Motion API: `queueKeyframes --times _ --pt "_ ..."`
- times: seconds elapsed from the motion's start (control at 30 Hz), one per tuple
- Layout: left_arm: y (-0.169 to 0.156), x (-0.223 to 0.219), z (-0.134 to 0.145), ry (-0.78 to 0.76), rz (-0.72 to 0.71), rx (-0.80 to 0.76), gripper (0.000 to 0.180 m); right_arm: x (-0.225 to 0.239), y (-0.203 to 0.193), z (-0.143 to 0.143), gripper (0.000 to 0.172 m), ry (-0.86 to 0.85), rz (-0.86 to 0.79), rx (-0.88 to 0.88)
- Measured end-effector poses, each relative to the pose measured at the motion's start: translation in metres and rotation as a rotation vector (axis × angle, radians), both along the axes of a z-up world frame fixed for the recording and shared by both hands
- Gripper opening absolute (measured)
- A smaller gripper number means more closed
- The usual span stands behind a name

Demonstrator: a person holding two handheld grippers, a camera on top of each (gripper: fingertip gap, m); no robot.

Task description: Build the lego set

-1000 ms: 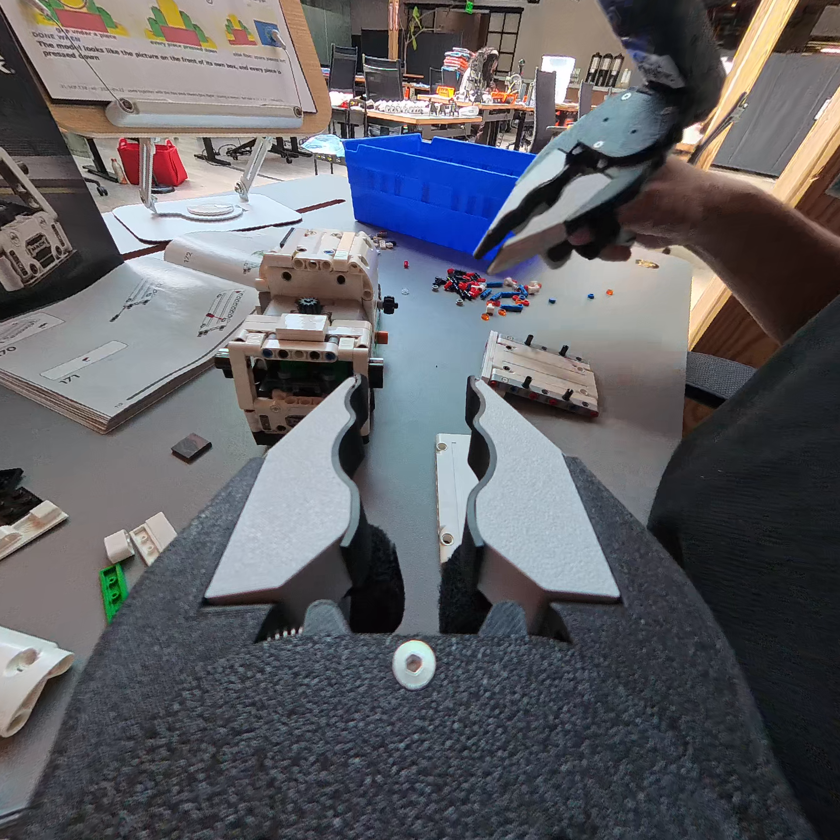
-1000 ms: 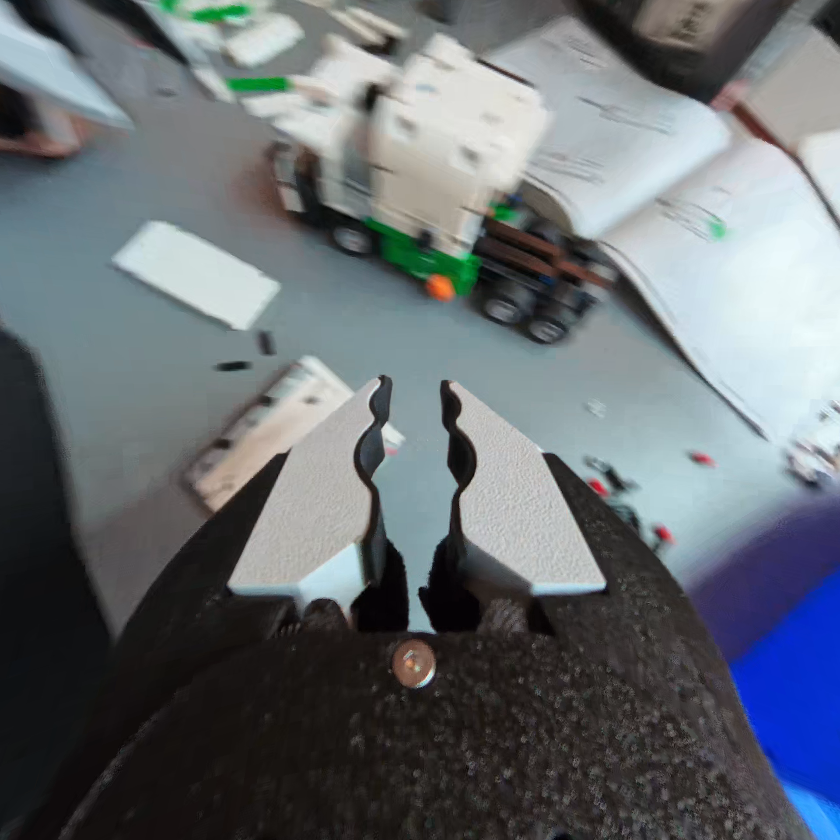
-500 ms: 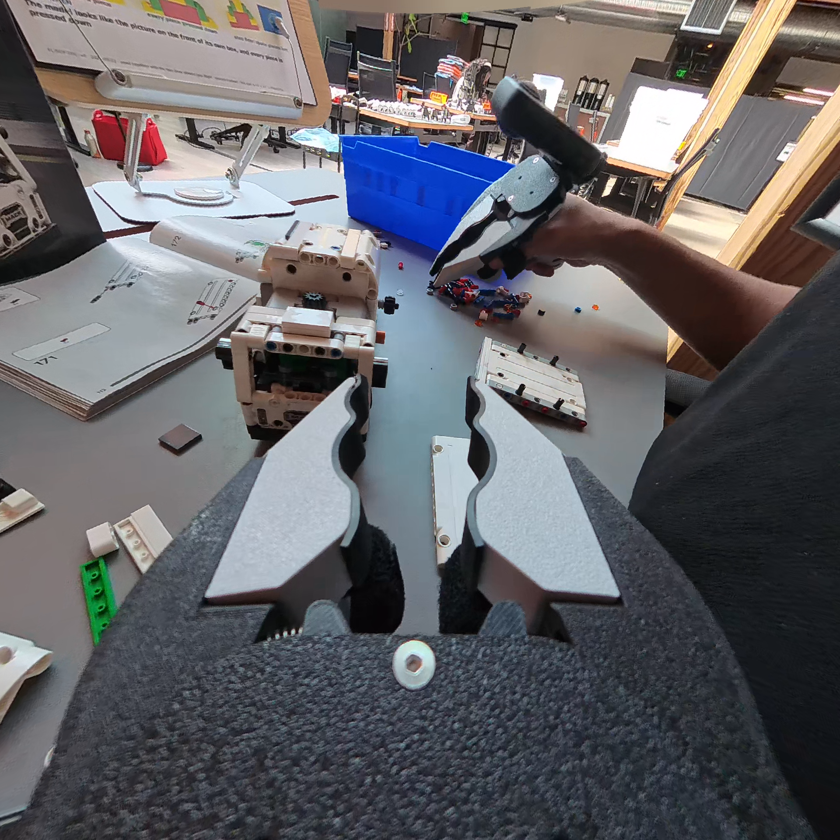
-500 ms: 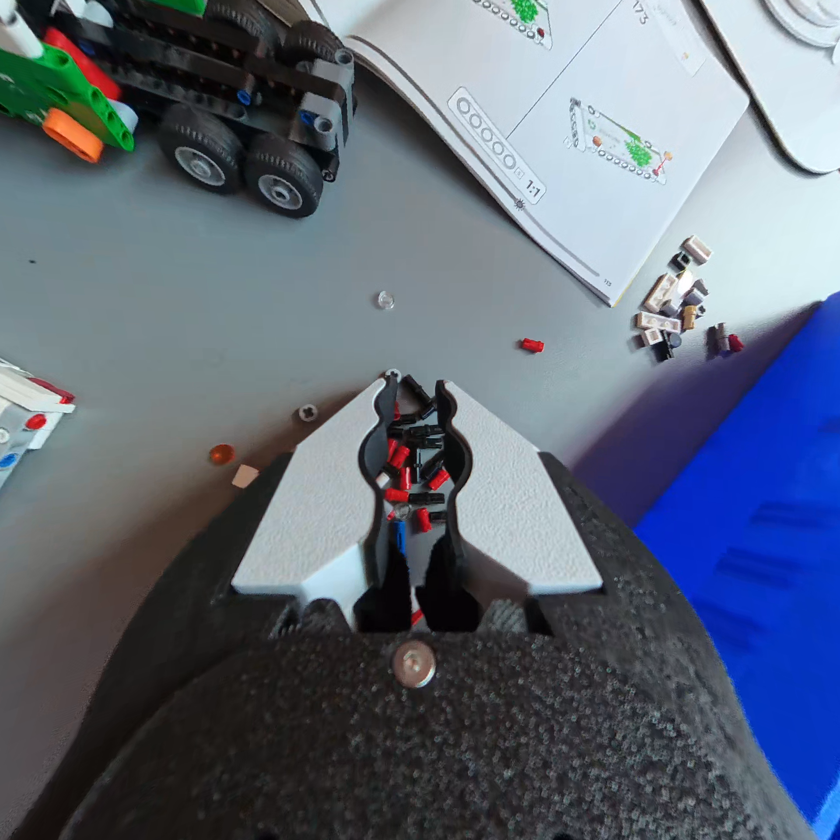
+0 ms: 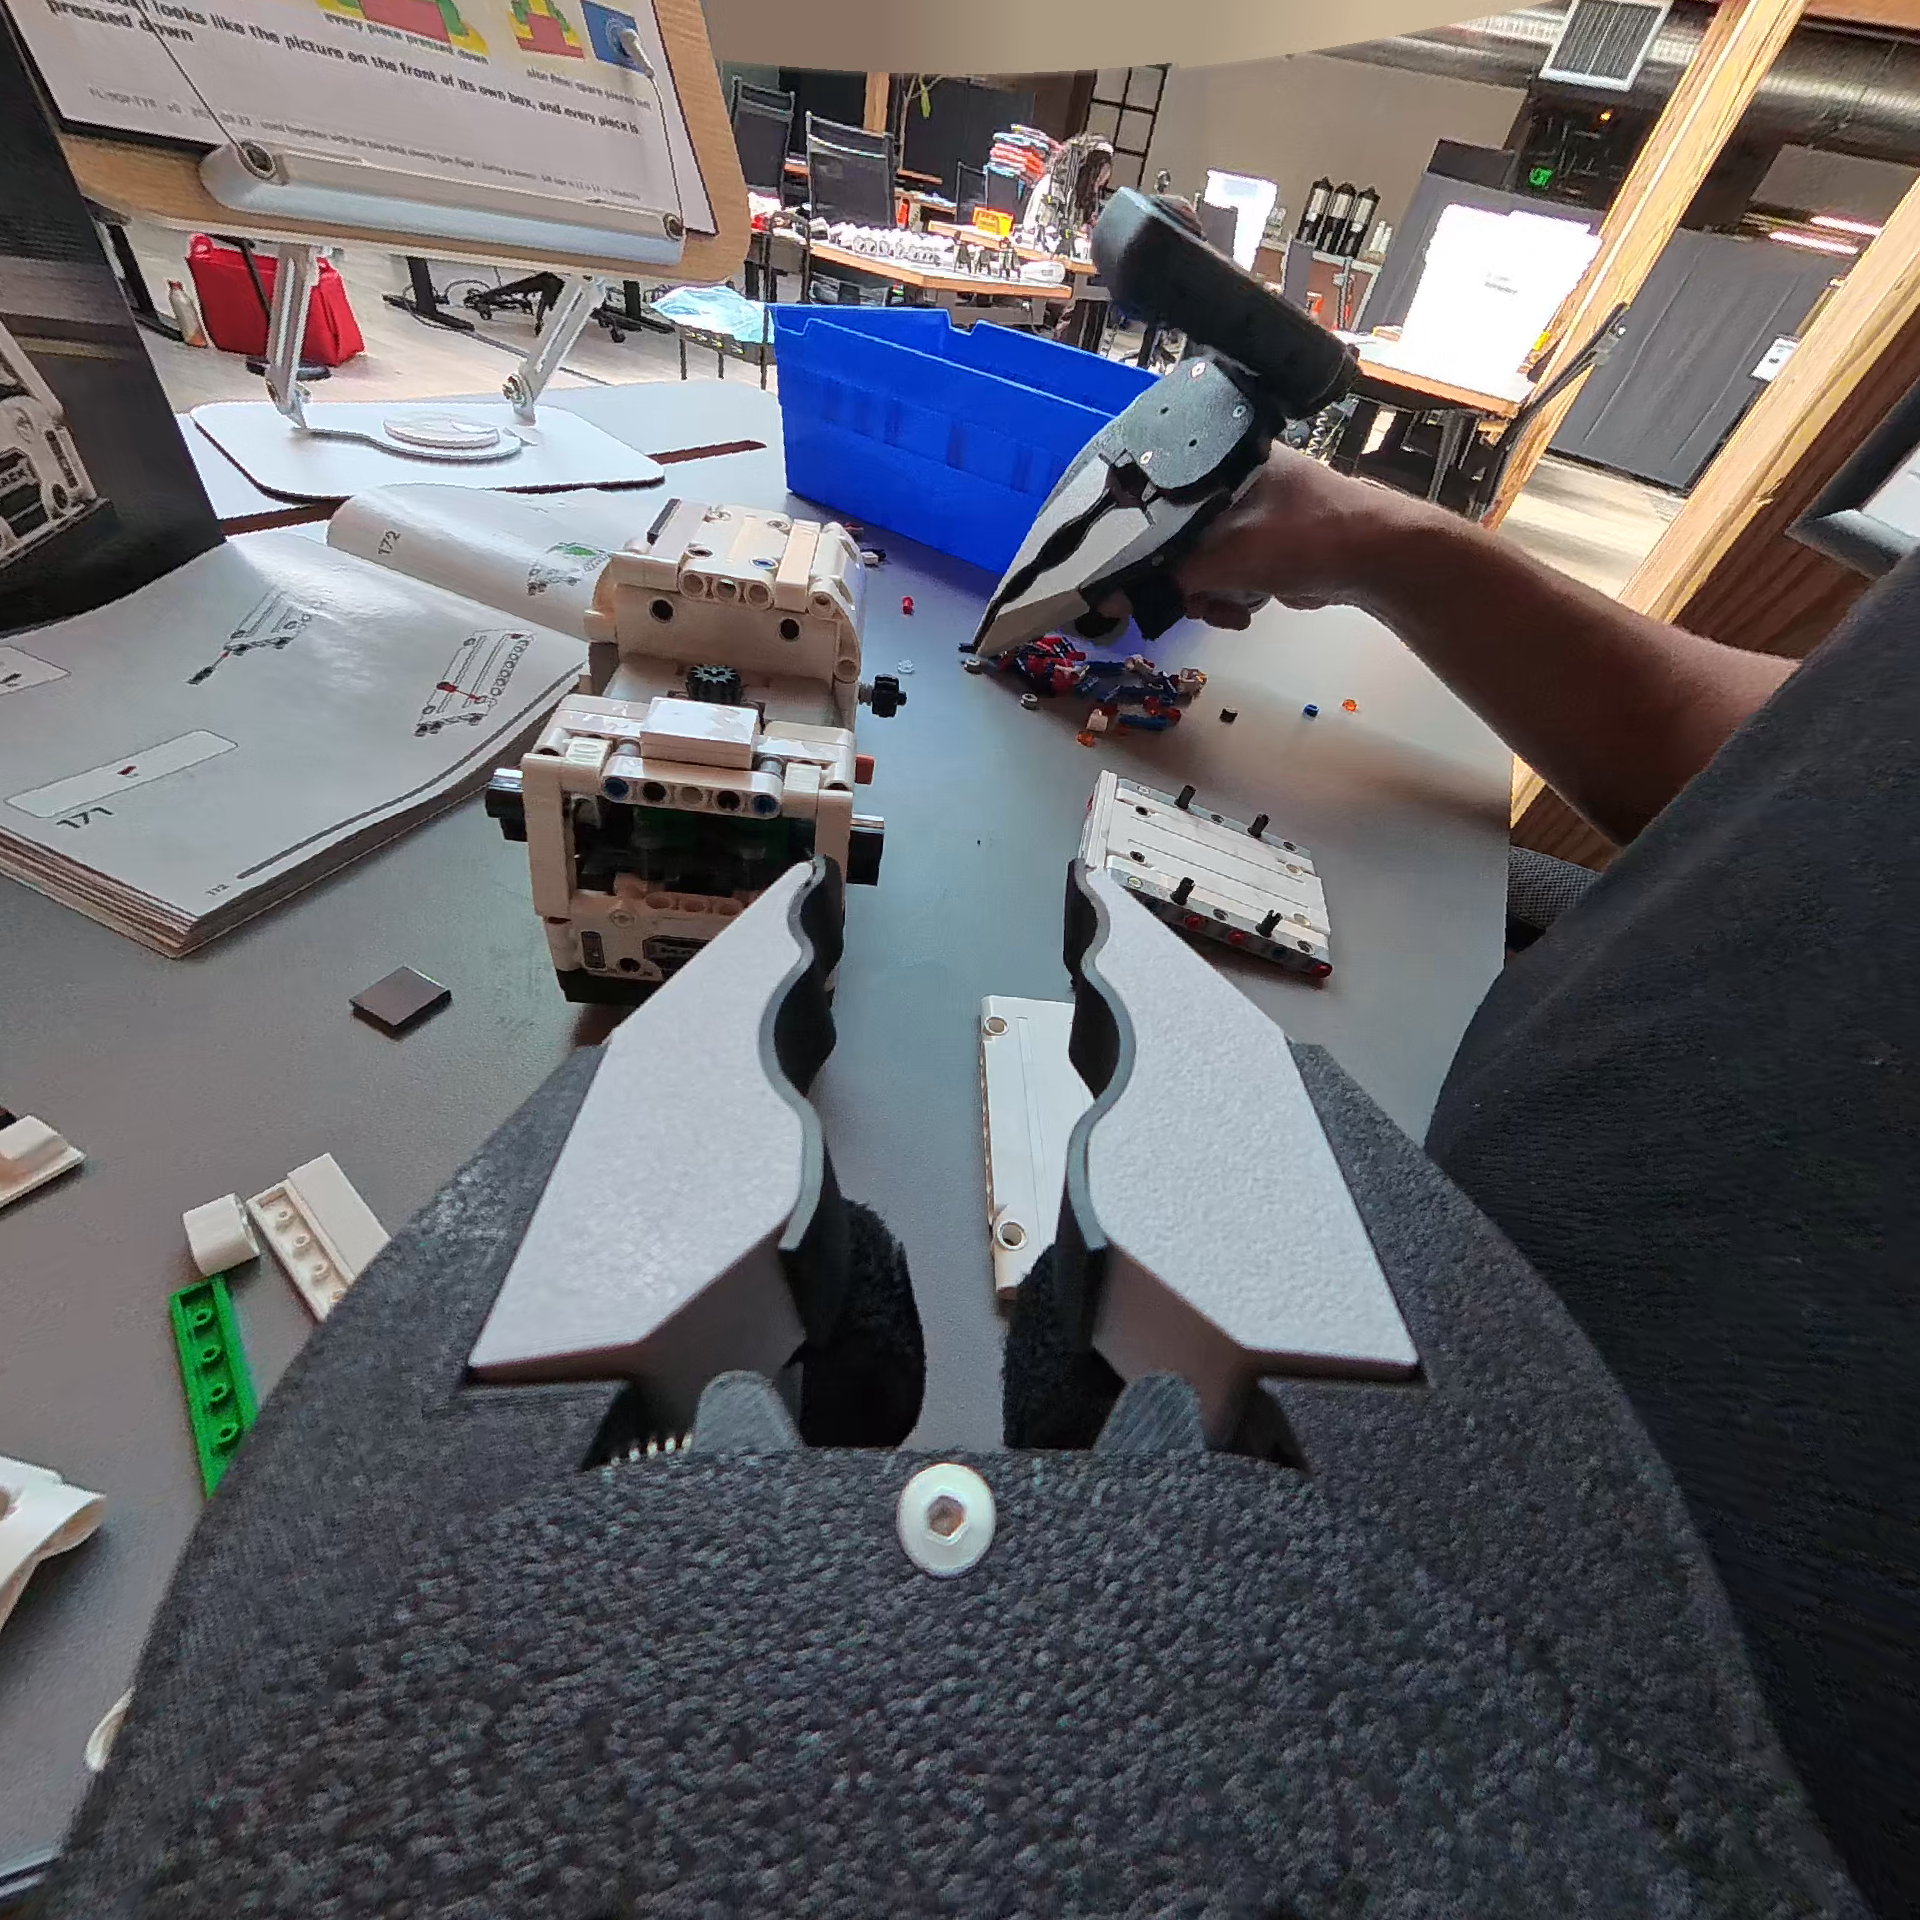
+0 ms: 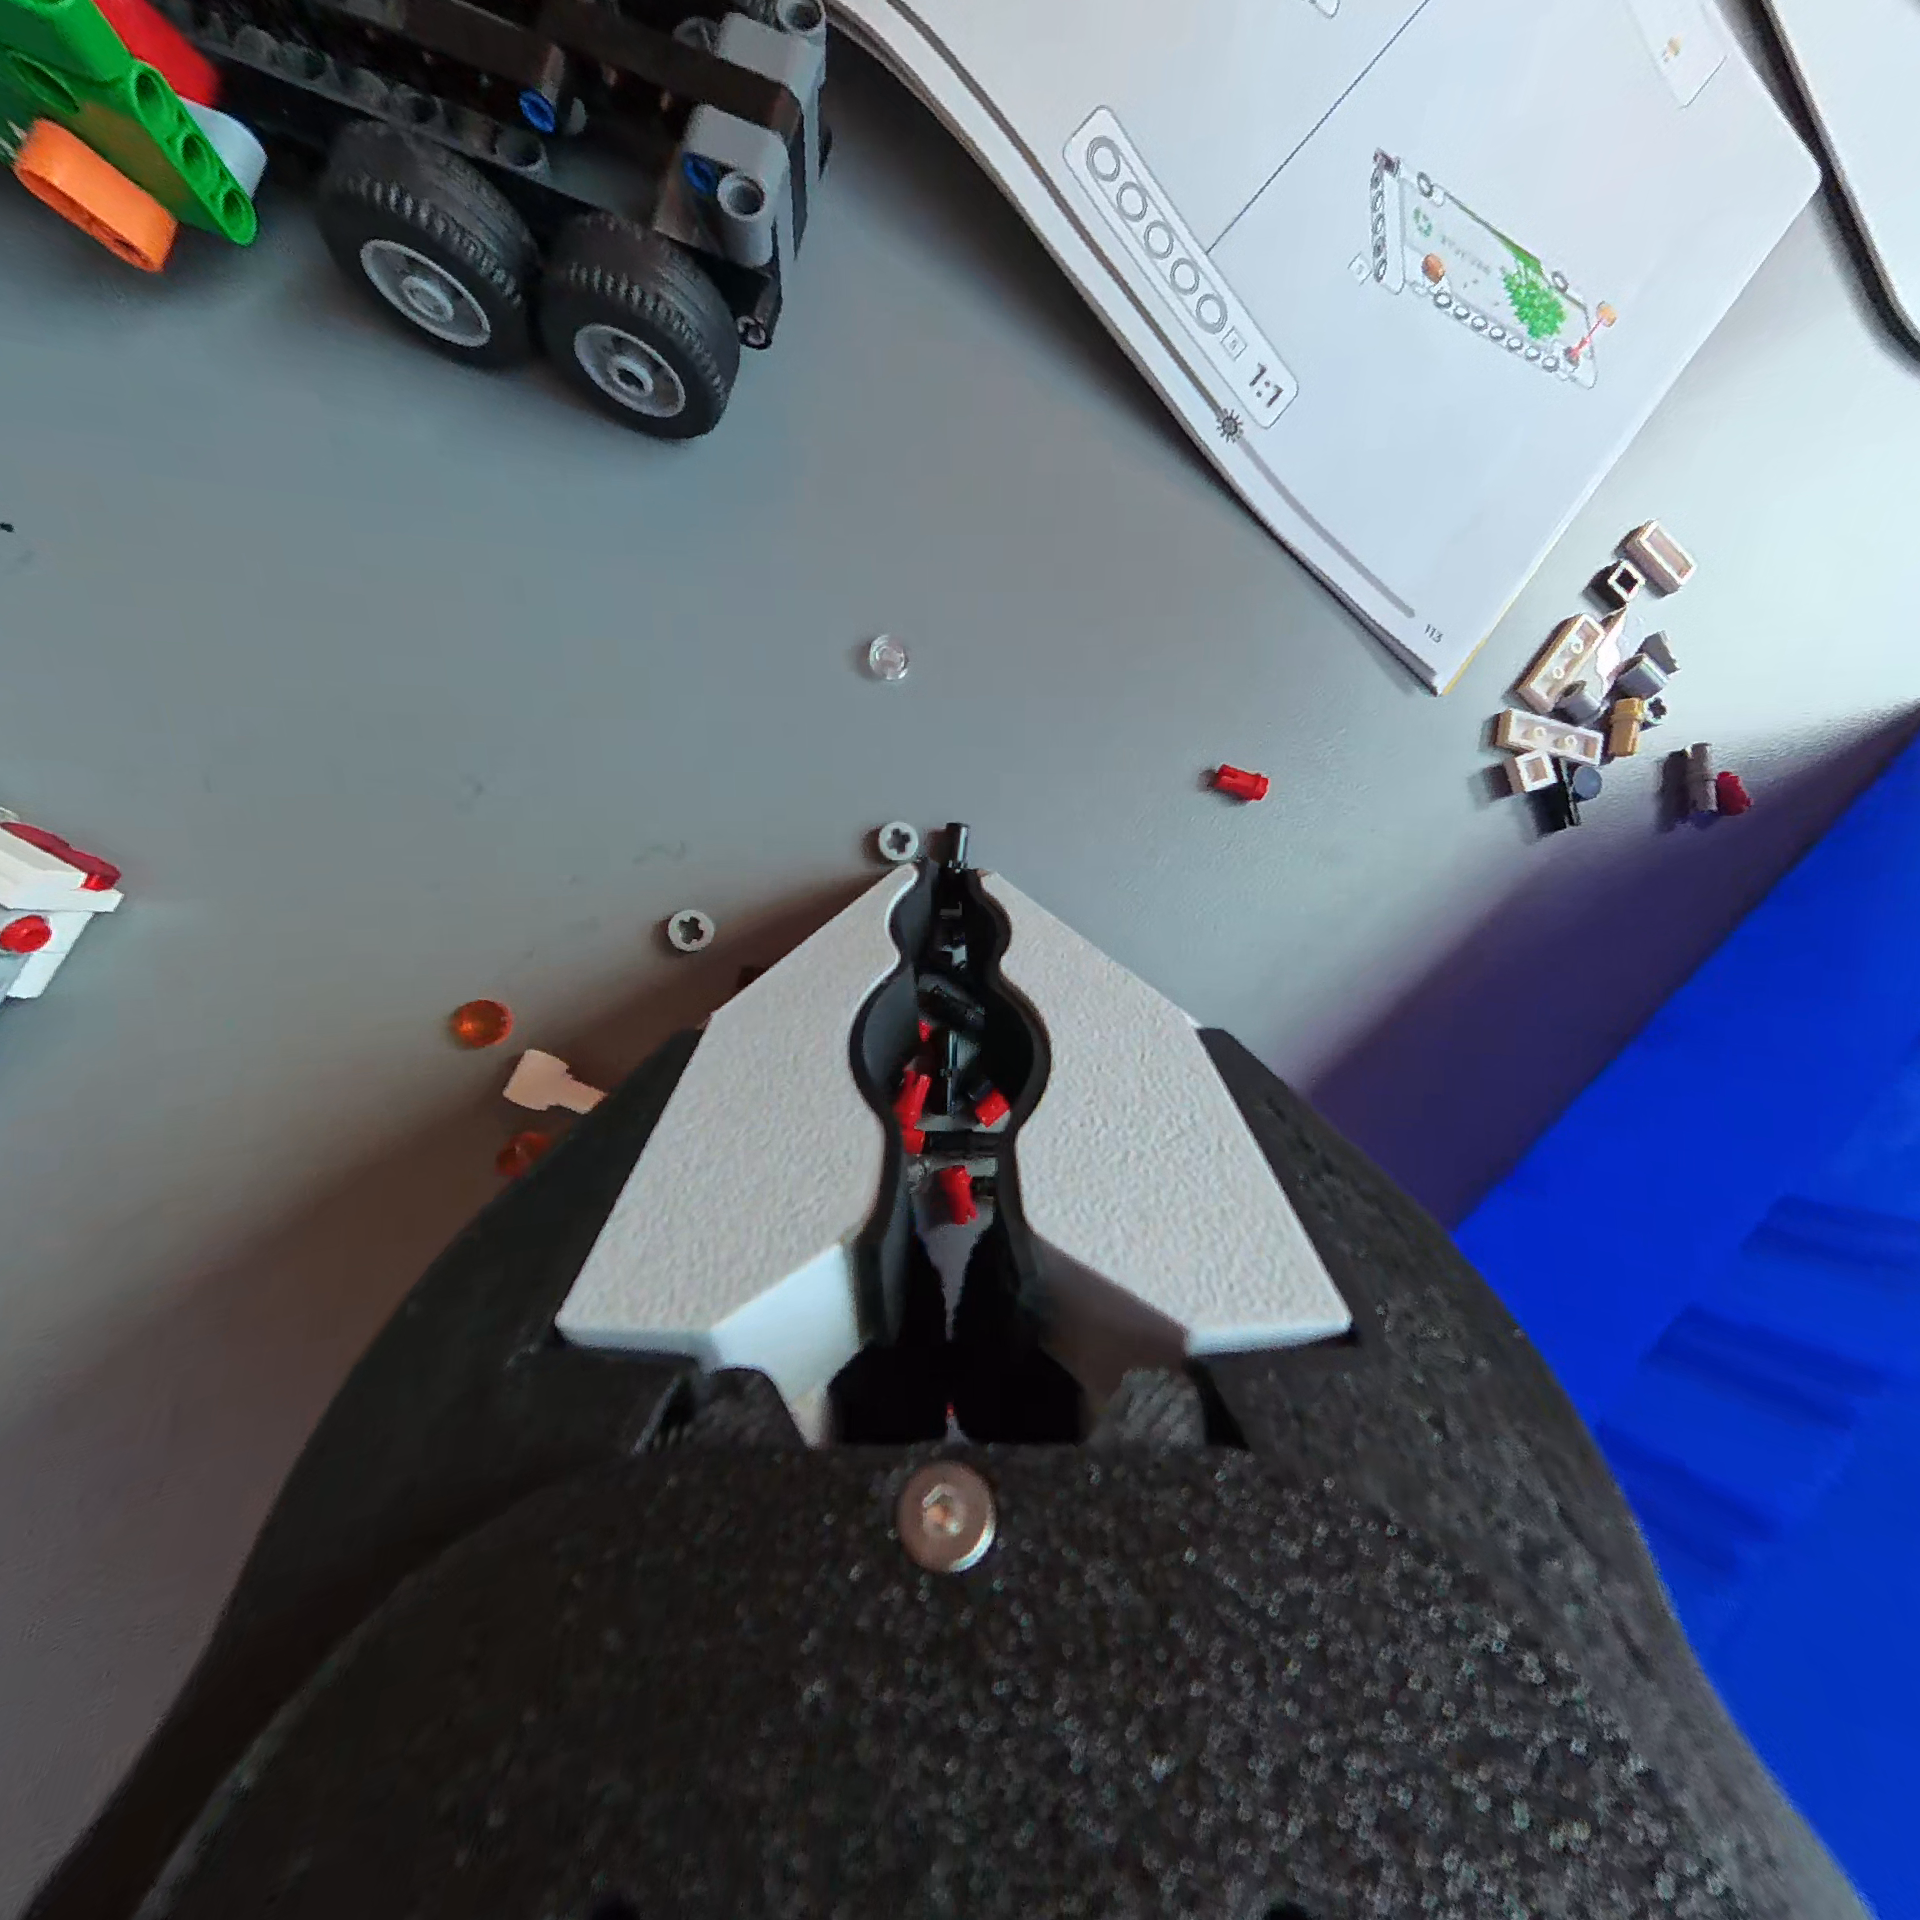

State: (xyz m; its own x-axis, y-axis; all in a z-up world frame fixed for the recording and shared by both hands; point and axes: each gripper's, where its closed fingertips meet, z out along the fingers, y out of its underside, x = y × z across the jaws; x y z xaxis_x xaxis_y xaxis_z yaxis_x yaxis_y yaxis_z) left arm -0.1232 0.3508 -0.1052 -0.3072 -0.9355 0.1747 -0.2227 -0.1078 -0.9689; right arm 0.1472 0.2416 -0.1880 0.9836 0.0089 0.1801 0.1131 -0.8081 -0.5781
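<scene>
My right gripper [image 6: 951, 871] points down at a pile of small red, black and blue pins [image 6: 951, 1081] on the grey table. Its fingertips are shut on a small black pin [image 6: 954, 844] that sticks out past the tips. The left wrist view shows this gripper [image 5: 982, 644] with its tips down at the pile's [image 5: 1091, 675] left end. My left gripper [image 5: 948, 878] is open and empty, held above the table. The white brick truck [image 5: 707, 748] stands just beyond its left finger, and a white studded panel [image 5: 1205, 873] lies beyond its right finger.
A blue bin [image 5: 935, 426] stands behind the pile and also shows in the right wrist view [image 6: 1714, 1195]. An open instruction booklet [image 5: 260, 686] lies left of the truck. A flat white panel [image 5: 1023, 1132], a green plate [image 5: 213, 1382] and loose white pieces lie near me.
My right gripper swung over from the truck, came down onto the pin pile and closed its jaws on a black pin. My left gripper stayed open and nearly still.
</scene>
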Motion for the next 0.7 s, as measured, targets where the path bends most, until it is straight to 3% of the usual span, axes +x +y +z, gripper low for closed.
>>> queueKeyframes --times 0.03,0.17,0.3,0.43,0.7 --pt "0.000 0.000 0.000 0.000 0.000 0.003 0.041 0.000 0.001 0.003 0.004 0.000 -0.002 0.016" --pt "0.000 0.000 0.000 -0.001 0.003 0.012 0.041 -0.021 0.009 0.038 0.003 0.010 0.017 0.122" --pt "0.003 0.000 0.002 -0.009 0.015 -0.012 0.041 -0.142 0.021 0.066 0.002 0.212 0.387 0.175" --pt "0.004 -0.001 0.003 -0.017 0.024 -0.008 0.041 -0.199 0.036 0.046 0.002 0.232 0.513 0.095" --pt "-0.003 -0.002 0.000 -0.017 0.024 0.063 0.040 -0.209 0.052 0.005 0.002 0.191 0.543 -0.114"
